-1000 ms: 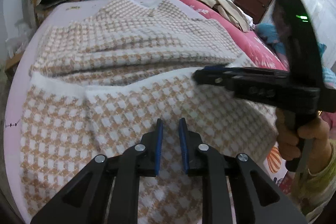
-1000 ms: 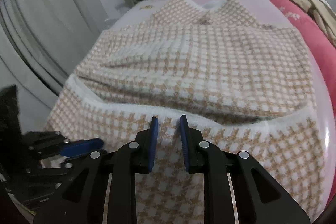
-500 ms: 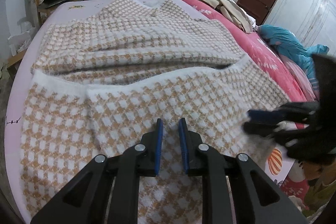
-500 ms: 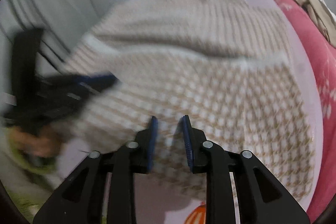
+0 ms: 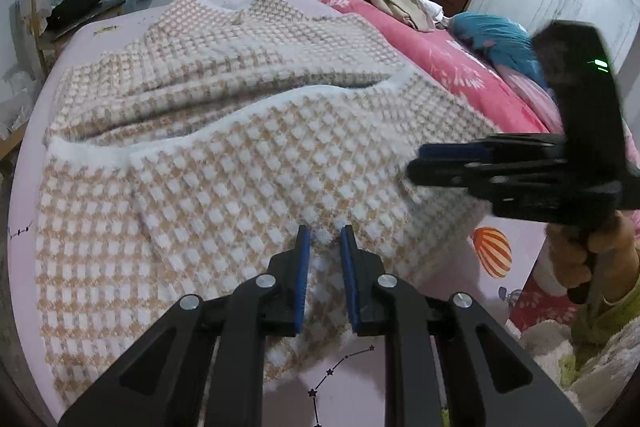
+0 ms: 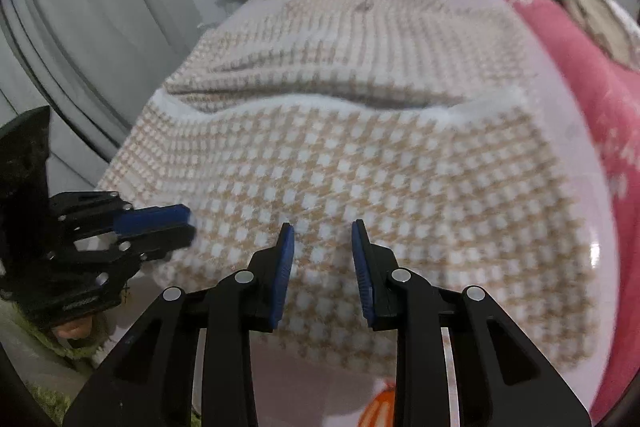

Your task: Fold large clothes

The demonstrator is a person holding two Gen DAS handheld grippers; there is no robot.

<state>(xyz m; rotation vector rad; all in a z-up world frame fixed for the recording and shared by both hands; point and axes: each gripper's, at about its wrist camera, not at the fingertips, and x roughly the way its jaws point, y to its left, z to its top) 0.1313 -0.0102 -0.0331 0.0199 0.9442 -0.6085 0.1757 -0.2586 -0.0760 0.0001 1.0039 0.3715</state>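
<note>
Right wrist view is showing the right gripper (image 6: pixel 322 231) widening, jaws empty, low over the folded checked sweater (image 6: pixel 360 167) filling centre frame; left gripper (image 5: pixel 323 235) is hovering narrowly parted, empty. Regrasp looks next.

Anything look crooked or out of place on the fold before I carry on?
The folded-up lower part of the checked sweater lies slightly askew: its white hem runs wavy, and a loose ridge of fabric bulges behind it. The near edge overhangs the bed. No damage is visible.
</note>
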